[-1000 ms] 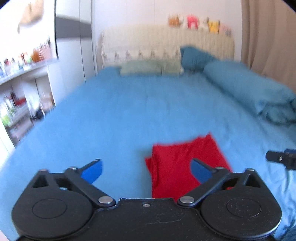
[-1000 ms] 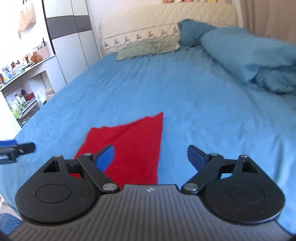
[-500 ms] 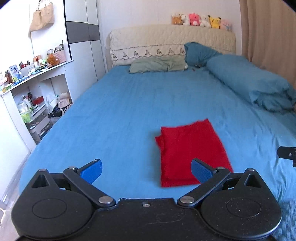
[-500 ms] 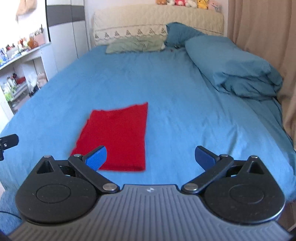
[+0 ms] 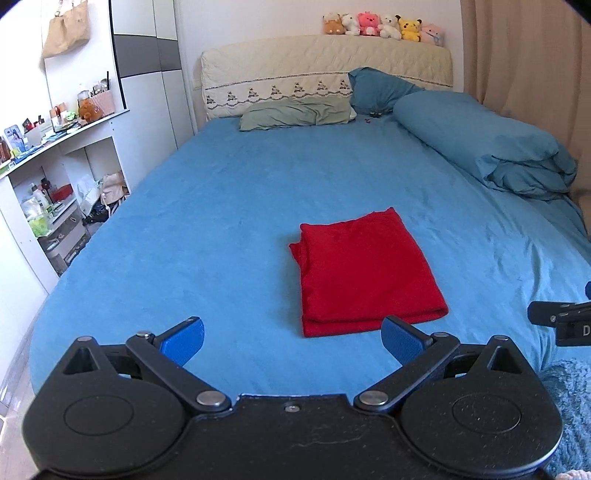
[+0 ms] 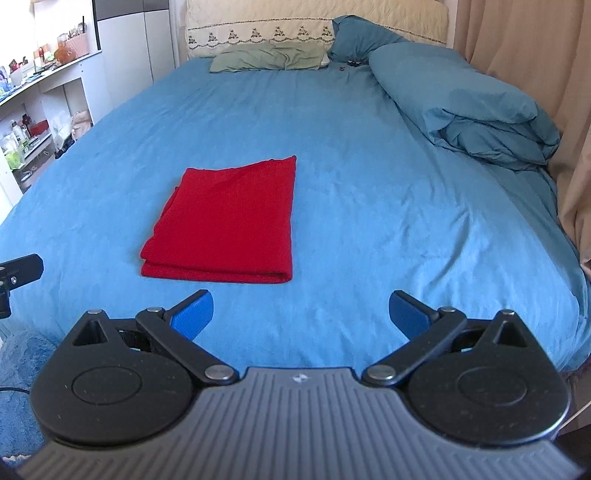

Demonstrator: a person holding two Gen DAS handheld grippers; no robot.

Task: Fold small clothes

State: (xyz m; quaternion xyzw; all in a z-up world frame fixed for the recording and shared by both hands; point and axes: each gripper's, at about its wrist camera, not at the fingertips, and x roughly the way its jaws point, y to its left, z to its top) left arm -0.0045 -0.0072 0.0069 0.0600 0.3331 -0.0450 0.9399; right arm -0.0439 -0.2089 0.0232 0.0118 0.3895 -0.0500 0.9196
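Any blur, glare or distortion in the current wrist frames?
Left wrist: sharp, strong barrel bend at the shelves, black corner vignette, red garment crisp. Right wrist: also sharp; shelves washed out, curtain bright, bed evenly lit, no hard shadows.

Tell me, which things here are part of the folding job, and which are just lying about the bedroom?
Part of the job:
red folded garment
left gripper, open
right gripper, open
blue bed sheet it lies on

Just lying about:
green pillow
rolled blue duvet
plush toys on the headboard
cluttered shelves
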